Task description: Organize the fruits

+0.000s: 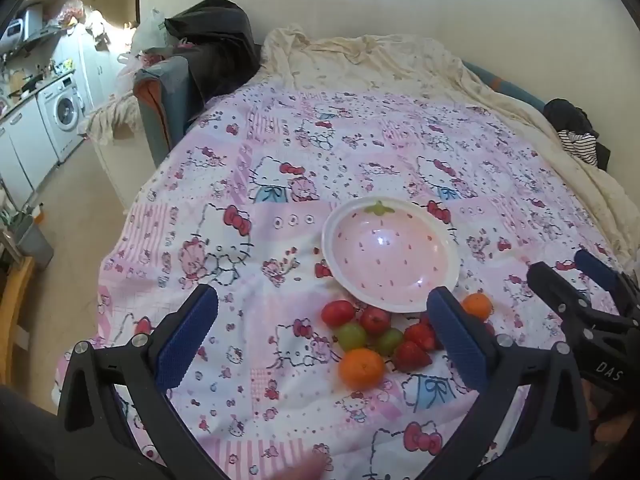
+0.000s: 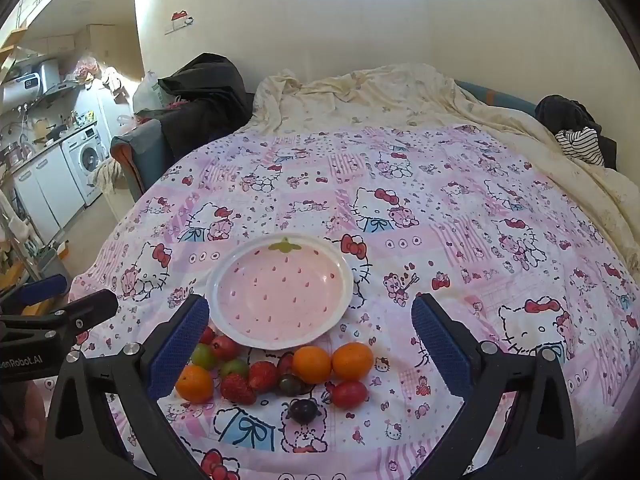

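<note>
left gripper [image 1: 324, 332] finger hides a strawberry [image 1: 420, 336] partly | kitchen counter [image 2: 48, 148] items possibly bottles, too small

Your work surface is a bed under a pink cartoon-cat sheet [image 2: 440, 216]. Strawberry-print plate [image 2: 280, 332] sits on it dead ahead between your right jaws, nothing in it. Fruit lies loose on the sheet just short of the plate: three oranges [image 2: 312, 364], strawberries [image 2: 262, 376], green grapes [image 2: 204, 356], red cherry tomatoes [image 2: 348, 394], plus two dark ones [image 2: 302, 410], probably grapes. Beyond the plate, a rumpled cream blanket [image 2: 380, 96] covers the far edge.
</note>
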The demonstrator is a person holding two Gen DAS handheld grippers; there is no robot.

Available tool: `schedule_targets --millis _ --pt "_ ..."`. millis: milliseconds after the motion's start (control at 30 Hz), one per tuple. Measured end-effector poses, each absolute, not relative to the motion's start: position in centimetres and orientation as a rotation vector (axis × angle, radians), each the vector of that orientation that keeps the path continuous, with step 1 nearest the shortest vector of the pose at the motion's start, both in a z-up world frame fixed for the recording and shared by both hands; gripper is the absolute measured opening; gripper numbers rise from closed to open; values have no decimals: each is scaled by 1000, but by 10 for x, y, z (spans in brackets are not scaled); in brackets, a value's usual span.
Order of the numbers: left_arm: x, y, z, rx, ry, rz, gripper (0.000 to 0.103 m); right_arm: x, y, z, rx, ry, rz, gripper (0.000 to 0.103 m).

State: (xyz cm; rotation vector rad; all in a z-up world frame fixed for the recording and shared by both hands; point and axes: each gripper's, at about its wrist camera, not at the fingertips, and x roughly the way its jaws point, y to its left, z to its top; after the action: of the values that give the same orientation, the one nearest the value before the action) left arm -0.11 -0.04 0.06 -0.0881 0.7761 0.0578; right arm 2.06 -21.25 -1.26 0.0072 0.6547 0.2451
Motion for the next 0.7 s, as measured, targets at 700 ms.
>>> schedule_targets --millis 700 --pt "-2 -7 7 -55 745 59 103 21 -213 -13 12 654 244 103"
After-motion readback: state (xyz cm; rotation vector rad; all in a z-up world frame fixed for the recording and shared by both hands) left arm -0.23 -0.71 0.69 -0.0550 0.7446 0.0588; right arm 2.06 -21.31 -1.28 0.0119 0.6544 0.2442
